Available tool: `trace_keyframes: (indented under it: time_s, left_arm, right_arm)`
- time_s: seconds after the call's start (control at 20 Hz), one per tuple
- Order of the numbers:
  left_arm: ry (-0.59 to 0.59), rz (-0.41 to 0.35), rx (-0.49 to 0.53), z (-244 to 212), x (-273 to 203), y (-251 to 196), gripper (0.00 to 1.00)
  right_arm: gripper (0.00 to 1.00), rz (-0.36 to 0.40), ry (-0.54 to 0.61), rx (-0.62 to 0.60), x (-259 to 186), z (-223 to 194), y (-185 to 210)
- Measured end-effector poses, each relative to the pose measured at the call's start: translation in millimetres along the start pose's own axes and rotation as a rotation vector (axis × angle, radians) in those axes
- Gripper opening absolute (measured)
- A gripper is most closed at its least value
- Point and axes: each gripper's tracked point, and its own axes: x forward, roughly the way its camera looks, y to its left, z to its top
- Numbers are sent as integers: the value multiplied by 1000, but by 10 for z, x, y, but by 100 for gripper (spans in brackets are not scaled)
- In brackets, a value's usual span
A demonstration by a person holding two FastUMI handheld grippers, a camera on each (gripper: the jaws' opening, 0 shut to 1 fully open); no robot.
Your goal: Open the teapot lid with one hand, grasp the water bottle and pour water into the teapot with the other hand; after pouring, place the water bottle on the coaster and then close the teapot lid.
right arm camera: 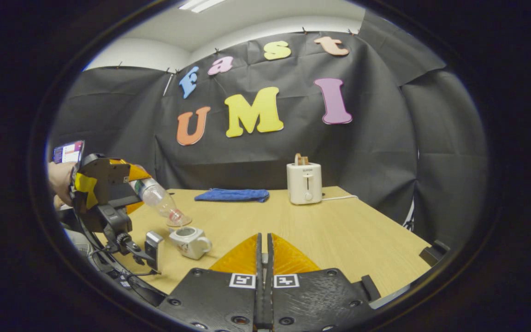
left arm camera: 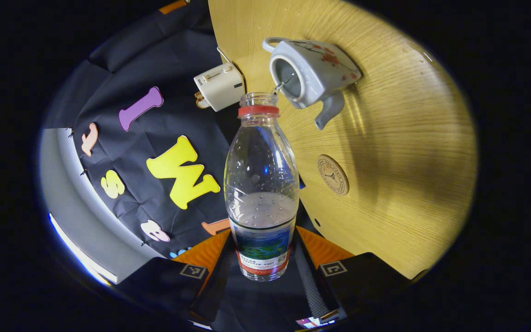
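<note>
My left gripper [left arm camera: 263, 246] is shut on the lower body of a clear water bottle [left arm camera: 261, 175] with a red neck ring, no cap on it. The bottle is tipped mouth-first toward the grey-white teapot [left arm camera: 314, 74], whose top is open and lidless. A thin stream runs from the bottle's mouth into that opening. In the right gripper view the teapot [right arm camera: 190, 240] stands at the table's left, the tilted bottle [right arm camera: 160, 199] above it in the left gripper [right arm camera: 138, 182]. My right gripper [right arm camera: 263, 240] is shut over the table, right of the teapot, nothing visible between its fingers. A round coaster [left arm camera: 333, 174] lies beside the teapot.
A white toaster [right arm camera: 304, 183] stands at the back of the wooden table [right arm camera: 339, 230], a folded blue cloth [right arm camera: 232, 195] to its left. A hand [right arm camera: 58, 180] holds the left gripper at the table's left edge.
</note>
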Motion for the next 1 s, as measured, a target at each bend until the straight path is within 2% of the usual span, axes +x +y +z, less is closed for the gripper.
trace_keyframes:
  time_s: [0.2,0.55,1.0]
  left_arm:
    - [8,-11,34,-3,-9,44,74]
    - [15,18,97,26,-34,188,74]
    - [21,19,138,39,-82,222,74]
  right_arm:
    - [0,5,-2,3,-11,-10,10]
    - [0,16,-2,8,-9,-19,38]
    - [0,19,-6,15,-25,-20,21]
